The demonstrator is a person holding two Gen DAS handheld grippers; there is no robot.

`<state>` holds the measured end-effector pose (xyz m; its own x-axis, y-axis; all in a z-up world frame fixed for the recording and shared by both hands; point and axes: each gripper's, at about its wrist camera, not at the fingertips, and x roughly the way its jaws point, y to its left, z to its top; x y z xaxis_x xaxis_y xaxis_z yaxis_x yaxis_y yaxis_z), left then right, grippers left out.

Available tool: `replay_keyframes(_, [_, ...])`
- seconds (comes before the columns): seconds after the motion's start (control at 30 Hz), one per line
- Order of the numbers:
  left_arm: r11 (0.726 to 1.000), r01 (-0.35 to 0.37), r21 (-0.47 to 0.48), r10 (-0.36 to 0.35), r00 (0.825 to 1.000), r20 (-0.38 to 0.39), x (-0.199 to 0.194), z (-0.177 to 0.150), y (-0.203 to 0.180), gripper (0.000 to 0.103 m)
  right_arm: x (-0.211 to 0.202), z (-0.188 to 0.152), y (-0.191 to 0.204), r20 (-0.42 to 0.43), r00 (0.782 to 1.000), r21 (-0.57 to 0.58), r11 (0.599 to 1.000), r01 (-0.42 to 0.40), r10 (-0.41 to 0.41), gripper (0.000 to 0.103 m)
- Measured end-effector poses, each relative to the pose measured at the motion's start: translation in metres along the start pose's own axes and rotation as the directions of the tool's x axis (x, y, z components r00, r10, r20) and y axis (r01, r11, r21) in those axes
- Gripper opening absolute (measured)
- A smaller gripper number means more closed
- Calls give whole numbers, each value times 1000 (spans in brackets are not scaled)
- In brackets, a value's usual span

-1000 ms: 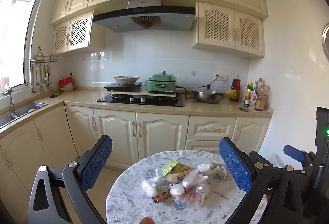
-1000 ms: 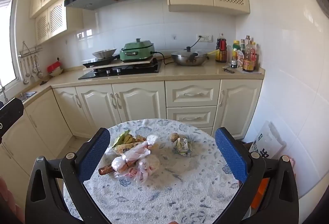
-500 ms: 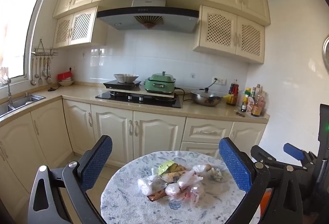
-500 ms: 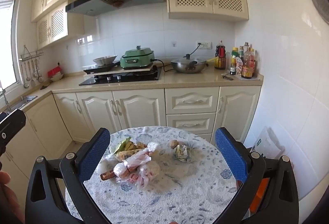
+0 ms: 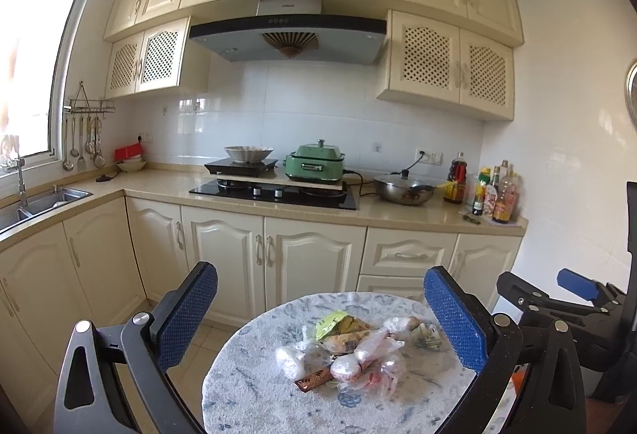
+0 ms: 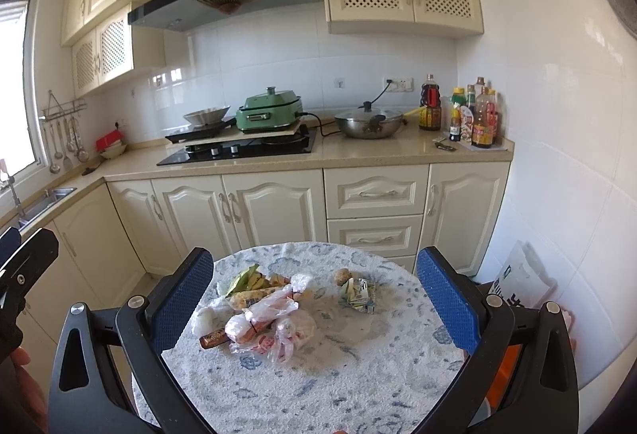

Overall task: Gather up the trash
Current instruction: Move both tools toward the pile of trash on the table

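Left wrist view: left gripper (image 5: 320, 318) held level above the near edge of the round table (image 5: 254, 386), pointing at the kitchen counter (image 5: 398, 215).
Left gripper state: spread wide, blue pads (image 5: 187, 314) far apart, nothing between them.
Right wrist view: right gripper (image 6: 314, 300) raised over the table (image 6: 358, 374), tilted slightly down.
Right gripper state: spread wide, empty.
Trash pile (image 6: 262, 314): plastic bags and wrappers heaped on the table, ahead of and below the right claw, nearer its left finger; apart from both claws.
Crumpled wrapper (image 6: 358, 292): just right of the pile, between the right claw's fingers in view.
White bag (image 6: 521, 282): beyond the right finger, against the wall.
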<state>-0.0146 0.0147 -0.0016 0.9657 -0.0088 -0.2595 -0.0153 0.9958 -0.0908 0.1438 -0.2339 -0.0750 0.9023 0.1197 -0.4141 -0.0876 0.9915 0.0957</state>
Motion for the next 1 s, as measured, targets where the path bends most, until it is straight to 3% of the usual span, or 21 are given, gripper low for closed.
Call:
replay_keyframes(0.27, [1000,-13,-5,13,1000,2,14,-6,6,102,18,-9,-5,-46,999,10,1000,-2,3,103])
replay_keyframes(0.43, [1000,-21,-9,21,996,-83,45,-17,15,102,54,-29,-12,-144,990,19,1000,-4,6,103])
replay_keyframes(0.73, [1000,-22,5,22,975,-221,116,-28,15,102,130,-77,-6,-323,946,-3,1000,-21,19,101])
replay_keyframes(1.0, [1000,-11,17,16,952,-306,165,-42,13,102,173,-109,-4,-432,901,-2,999,-46,41,94])
